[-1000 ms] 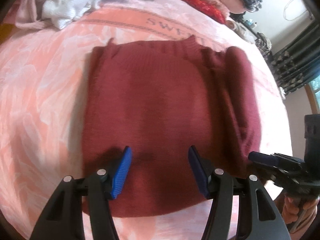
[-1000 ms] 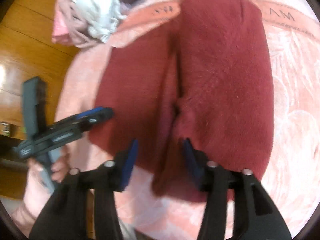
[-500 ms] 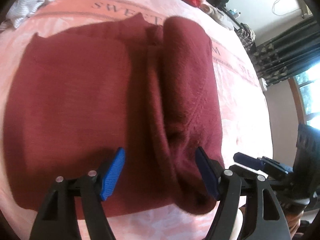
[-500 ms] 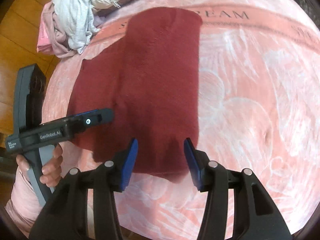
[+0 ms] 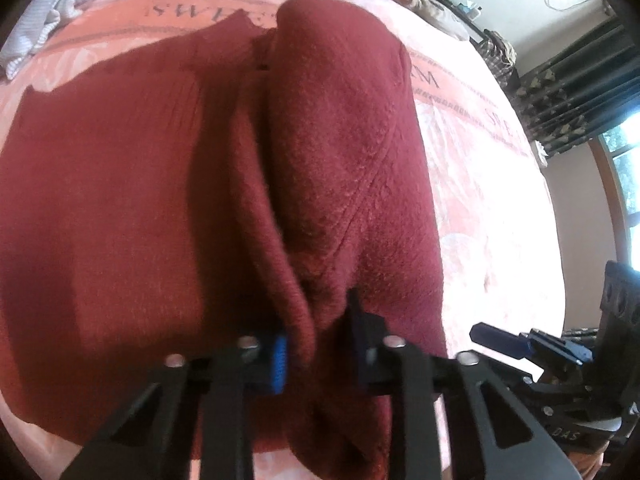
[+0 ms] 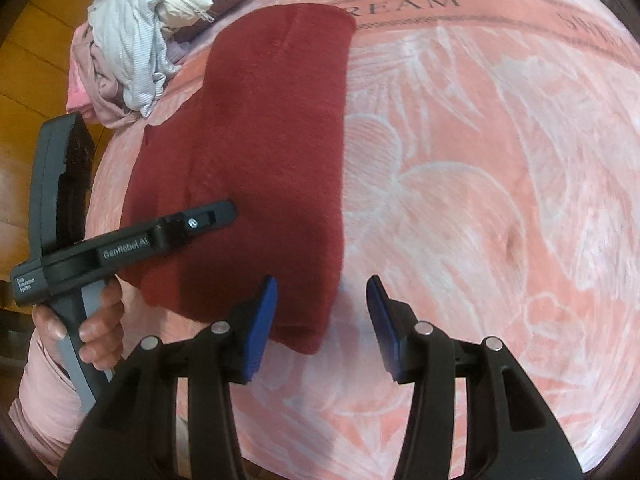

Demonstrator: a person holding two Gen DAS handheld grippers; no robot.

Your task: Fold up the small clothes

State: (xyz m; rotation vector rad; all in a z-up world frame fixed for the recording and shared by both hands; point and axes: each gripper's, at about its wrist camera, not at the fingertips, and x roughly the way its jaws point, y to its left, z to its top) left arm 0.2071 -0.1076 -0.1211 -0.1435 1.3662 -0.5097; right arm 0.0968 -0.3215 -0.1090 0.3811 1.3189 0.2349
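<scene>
Knitwear is filling the left wrist view: a dark red, fuzzy knitted sweater point(image 5: 132, 208) is lying flat on a pink plush blanket point(image 6: 480, 208) that is carrying a pale floral pattern and a darker band of printed letters. One side of the sweater is lying folded over its body, forming a thick, rounded roll with a diagonal seam running across it. The left gripper point(image 5: 316, 344), black-framed with ribbed blue pads, is pointing steeply down at the near hem; its jaws have just been closing and are now pinching a raised ridge of the red knit between them, with the cloth bunching up between the pads.

In the right wrist view, the right gripper point(image 6: 322, 320) is hovering over the blanket just beside the sweater's near corner, its jaws standing apart with nothing clamped; the left blue pad is overlapping the edge of the knit in the picture, while the right pad is sitting over bare blanket. A hand point(image 6: 86, 320) is gripping the grey handle of the left gripper, whose black body is reaching over the sweater. A crumpled heap of white and pale pink clothes point(image 6: 132, 52) is lying at the far corner of the blanket, near the sweater's far end, beside a wooden floor point(image 6: 24, 92).
</scene>
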